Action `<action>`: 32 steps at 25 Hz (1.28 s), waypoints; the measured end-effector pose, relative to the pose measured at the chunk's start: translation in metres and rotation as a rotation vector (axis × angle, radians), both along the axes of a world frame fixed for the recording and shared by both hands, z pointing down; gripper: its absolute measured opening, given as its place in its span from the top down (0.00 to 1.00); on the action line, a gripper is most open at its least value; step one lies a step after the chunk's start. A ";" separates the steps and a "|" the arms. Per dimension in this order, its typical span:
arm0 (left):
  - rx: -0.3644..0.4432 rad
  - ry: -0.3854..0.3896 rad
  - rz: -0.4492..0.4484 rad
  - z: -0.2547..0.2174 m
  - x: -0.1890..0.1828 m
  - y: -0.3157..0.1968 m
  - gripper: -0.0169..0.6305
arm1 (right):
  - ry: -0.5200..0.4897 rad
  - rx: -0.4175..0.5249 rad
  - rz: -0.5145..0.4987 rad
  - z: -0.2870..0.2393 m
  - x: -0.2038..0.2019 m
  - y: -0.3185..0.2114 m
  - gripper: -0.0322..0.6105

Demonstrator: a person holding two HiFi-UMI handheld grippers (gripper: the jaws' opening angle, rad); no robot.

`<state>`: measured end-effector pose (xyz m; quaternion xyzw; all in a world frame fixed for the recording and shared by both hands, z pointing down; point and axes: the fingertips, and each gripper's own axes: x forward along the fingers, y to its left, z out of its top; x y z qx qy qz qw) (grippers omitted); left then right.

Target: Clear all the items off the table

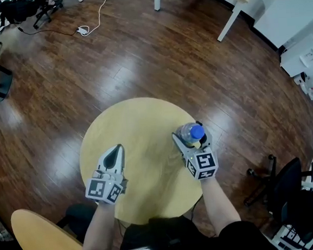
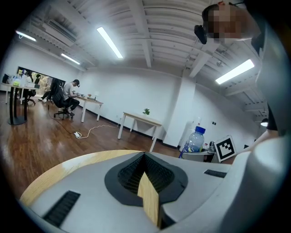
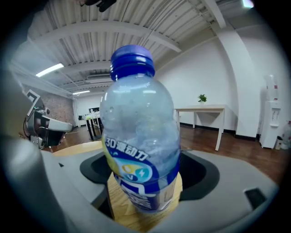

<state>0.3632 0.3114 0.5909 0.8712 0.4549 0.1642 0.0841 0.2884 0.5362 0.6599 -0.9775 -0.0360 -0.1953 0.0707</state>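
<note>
A clear plastic bottle (image 1: 188,130) with a blue cap and blue-yellow label stands upright near the right edge of the round yellow table (image 1: 140,123). My right gripper (image 1: 191,137) is open, its jaws standing on either side of the bottle's lower body; in the right gripper view the bottle (image 3: 138,150) fills the middle, with dark gaps between it and the pads. My left gripper (image 1: 115,150) is shut and holds nothing, low over the table's left part. From the left gripper view, its closed tips (image 2: 144,154) point across the table, with the bottle (image 2: 196,140) far right.
Dark wood floor surrounds the table. A black office chair (image 1: 293,191) stands at the lower right, and a second round yellow surface (image 1: 43,235) at the lower left. White table legs (image 1: 229,23) and a white cable (image 1: 83,30) lie further back.
</note>
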 end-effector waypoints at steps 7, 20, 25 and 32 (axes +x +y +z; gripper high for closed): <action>0.016 0.004 -0.005 0.002 -0.009 -0.001 0.97 | -0.006 -0.003 -0.021 0.003 0.004 0.000 0.35; -0.048 0.093 -0.093 -0.053 -0.020 -0.035 0.97 | 0.075 -0.038 -0.098 -0.069 -0.009 -0.015 0.35; -0.126 0.137 -0.138 -0.080 -0.016 -0.046 0.97 | 0.135 -0.071 -0.145 -0.119 -0.013 -0.032 0.35; -0.162 0.244 -0.210 -0.137 -0.029 -0.097 0.97 | 0.245 -0.135 -0.273 -0.187 0.003 -0.107 0.36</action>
